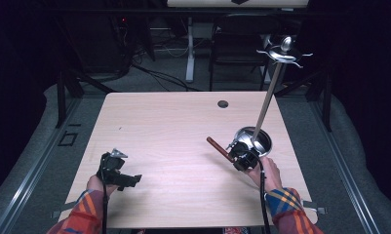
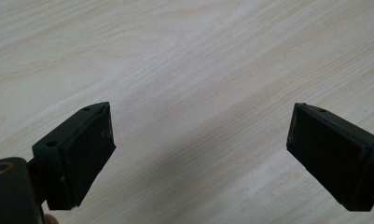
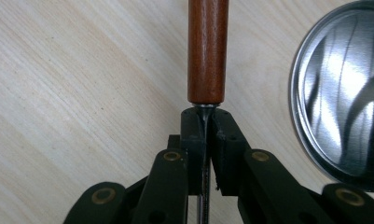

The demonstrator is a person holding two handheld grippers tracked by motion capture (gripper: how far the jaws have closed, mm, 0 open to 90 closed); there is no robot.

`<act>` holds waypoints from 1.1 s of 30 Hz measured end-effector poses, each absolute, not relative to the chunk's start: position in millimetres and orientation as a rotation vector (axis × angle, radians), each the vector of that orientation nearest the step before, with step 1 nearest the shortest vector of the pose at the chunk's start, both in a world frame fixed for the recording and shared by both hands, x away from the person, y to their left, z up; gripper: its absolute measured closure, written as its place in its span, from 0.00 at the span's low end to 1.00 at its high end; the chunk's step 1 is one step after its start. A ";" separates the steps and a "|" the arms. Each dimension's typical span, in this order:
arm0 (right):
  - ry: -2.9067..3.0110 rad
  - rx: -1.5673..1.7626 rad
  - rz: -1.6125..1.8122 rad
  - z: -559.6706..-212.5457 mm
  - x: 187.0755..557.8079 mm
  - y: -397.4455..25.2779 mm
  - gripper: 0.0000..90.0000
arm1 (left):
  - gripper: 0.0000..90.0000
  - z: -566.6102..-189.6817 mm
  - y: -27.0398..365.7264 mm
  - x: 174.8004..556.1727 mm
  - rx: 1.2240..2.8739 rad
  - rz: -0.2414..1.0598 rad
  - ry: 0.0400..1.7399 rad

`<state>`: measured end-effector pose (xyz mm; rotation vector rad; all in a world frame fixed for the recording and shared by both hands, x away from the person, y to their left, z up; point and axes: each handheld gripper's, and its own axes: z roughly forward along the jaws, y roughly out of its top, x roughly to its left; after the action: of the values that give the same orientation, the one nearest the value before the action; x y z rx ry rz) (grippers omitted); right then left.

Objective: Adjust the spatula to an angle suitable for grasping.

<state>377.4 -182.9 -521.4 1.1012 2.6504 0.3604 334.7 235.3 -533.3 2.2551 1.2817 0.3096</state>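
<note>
Right gripper (image 3: 205, 140): the jaws are closed on the thin metal shank of a tool with a brown wooden handle (image 3: 208, 51). The grip point sits just below the handle's end. In the right gripper view the handle runs straight out beyond the jaw tips, in line with them. In the high view the handle (image 1: 219, 148) points away from the gripper (image 1: 239, 155) toward the table's left edge and lies low over the table (image 1: 159, 126).

A round steel bowl (image 1: 261, 141) stands near the right edge of the table, just beside the right gripper. In the right gripper view its rim (image 3: 299, 93) is close to the jaws but apart from the handle. A long metal rod (image 1: 268, 100) rises from the bowl toward the far right.

Left gripper (image 1: 121, 173): positioned near the front left part of the table. Its jaws are spread wide with nothing between the pads (image 2: 89, 154).

Recommended practice for the current step, judged to be carrying the tool:
- Maintain firm closure. The shank is narrow and smooth and may pivot between the pads.
- Keep the handle level to limit leverage on the grip point.
- Steer clear of the bowl rim and the rod.
</note>
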 end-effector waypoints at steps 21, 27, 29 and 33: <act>2.609 1.114 0.403 -511.5 375.7 -189.4 0.94 | 0.08 -532.1 233.5 333.9 2.264 0.305 1.265; 2.590 1.119 0.407 -510.1 374.8 -191.1 0.94 | 0.08 -531.4 231.0 333.7 2.268 0.306 1.256; 2.580 1.121 0.409 -508.8 373.9 -192.1 0.94 | 0.08 -531.5 230.2 333.6 2.271 0.299 1.253; 2.542 1.150 0.462 -507.6 373.9 -195.3 0.94 | 0.08 -531.8 231.6 333.9 2.267 0.304 1.259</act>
<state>373.9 -195.3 -507.6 1.1500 2.5415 0.4620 333.9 231.6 -531.8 2.2666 1.2592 0.3042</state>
